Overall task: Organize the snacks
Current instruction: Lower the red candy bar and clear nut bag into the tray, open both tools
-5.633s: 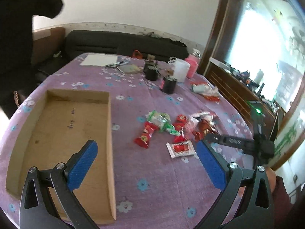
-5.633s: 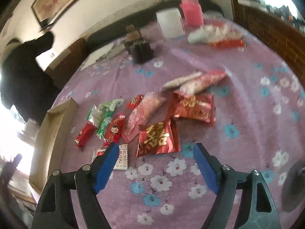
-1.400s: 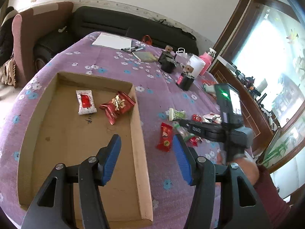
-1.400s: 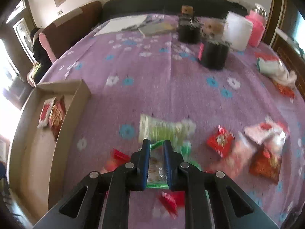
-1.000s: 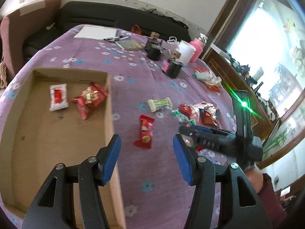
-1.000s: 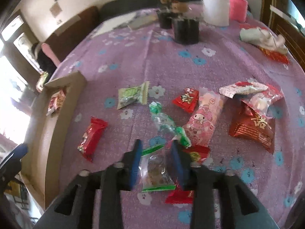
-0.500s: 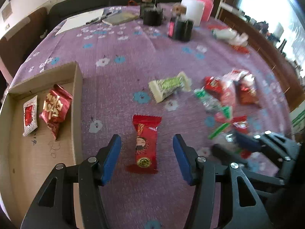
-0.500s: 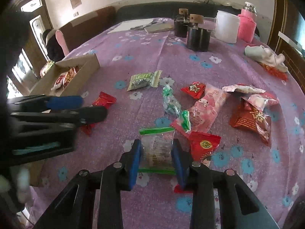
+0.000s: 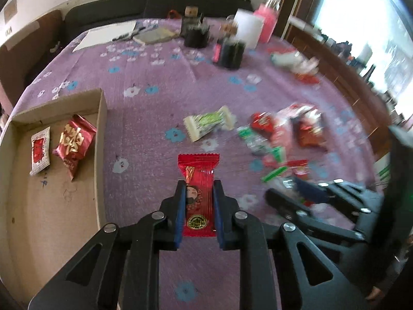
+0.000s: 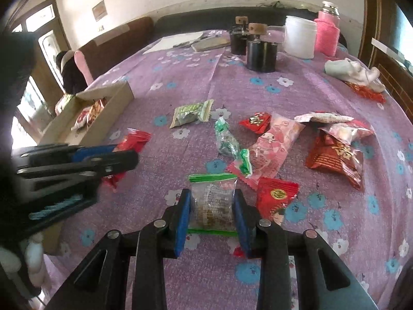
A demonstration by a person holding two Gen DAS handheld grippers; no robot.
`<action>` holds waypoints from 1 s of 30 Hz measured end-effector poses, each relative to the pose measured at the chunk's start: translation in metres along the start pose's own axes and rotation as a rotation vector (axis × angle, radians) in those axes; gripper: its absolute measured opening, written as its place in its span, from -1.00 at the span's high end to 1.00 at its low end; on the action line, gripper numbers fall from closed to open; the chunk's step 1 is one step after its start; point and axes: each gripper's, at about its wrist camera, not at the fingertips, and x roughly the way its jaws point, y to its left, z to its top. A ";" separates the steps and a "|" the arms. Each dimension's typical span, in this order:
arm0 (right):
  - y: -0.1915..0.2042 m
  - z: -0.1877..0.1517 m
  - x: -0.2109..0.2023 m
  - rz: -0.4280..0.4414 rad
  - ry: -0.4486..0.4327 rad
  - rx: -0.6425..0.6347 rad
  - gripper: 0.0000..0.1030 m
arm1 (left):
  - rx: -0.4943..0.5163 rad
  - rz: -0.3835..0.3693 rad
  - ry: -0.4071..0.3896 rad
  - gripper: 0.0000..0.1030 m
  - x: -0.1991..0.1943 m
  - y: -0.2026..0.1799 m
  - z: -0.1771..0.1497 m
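My left gripper (image 9: 198, 201) is shut on a red snack packet (image 9: 198, 183) with a cartoon face, on the purple cloth right of the cardboard box (image 9: 102, 129). The box holds a white-and-red sachet (image 9: 40, 149) and a red foil packet (image 9: 74, 142). My right gripper (image 10: 212, 210) is shut on a clear packet with green edges (image 10: 212, 201). It also shows in the left wrist view (image 9: 296, 193). Loose snacks lie ahead: a green-white bar (image 10: 192, 113), a green candy strip (image 10: 228, 142), a pink packet (image 10: 273, 142), red packets (image 10: 335, 155).
Black jars (image 10: 260, 51), a white container (image 10: 300, 37) and a pink bottle (image 10: 327, 31) stand at the table's far side, with papers and a notebook (image 9: 155, 36). A white crumpled bag (image 10: 351, 71) lies far right. A sofa runs behind the table.
My left gripper has closed on the red face packet, which lay between its open fingers half a second ago. My right gripper still holds the clear green-edged packet, slightly nearer the table.
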 end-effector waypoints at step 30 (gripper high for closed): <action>0.185 0.073 0.009 0.187 0.001 -0.228 0.37 | -0.444 0.054 -0.050 0.68 -0.036 0.253 0.006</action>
